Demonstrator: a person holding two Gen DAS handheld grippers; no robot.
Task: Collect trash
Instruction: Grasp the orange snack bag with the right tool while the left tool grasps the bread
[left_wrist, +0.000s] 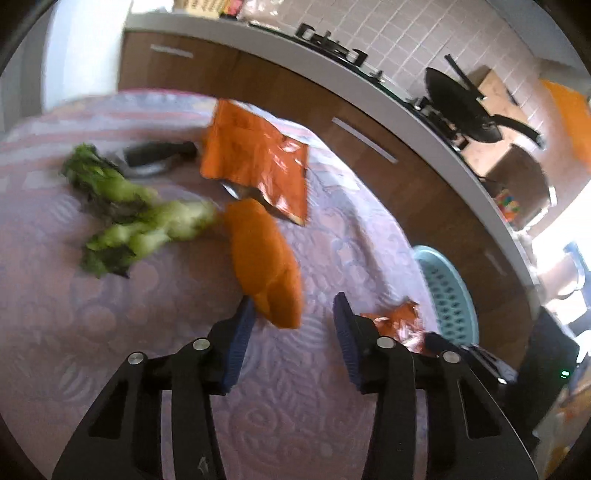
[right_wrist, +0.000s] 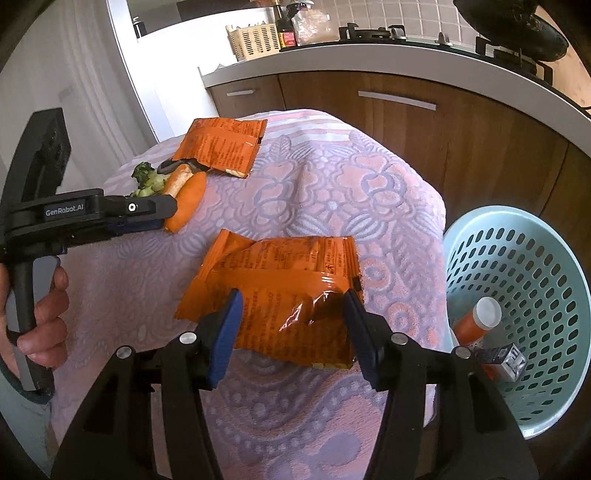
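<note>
Though crumpled, glossy orange wrapper (right_wrist: 280, 295)

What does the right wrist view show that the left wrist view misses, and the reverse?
Only the right wrist view: the basket's contents, an orange bottle and a small box; also the hand holding the left gripper.

Only the left wrist view: the left gripper's open jaws with the carrot peel's end between them, and a black pan on the stove.

Both: peel, greens, two orange wrappers, patterned cloth, basket.
</note>
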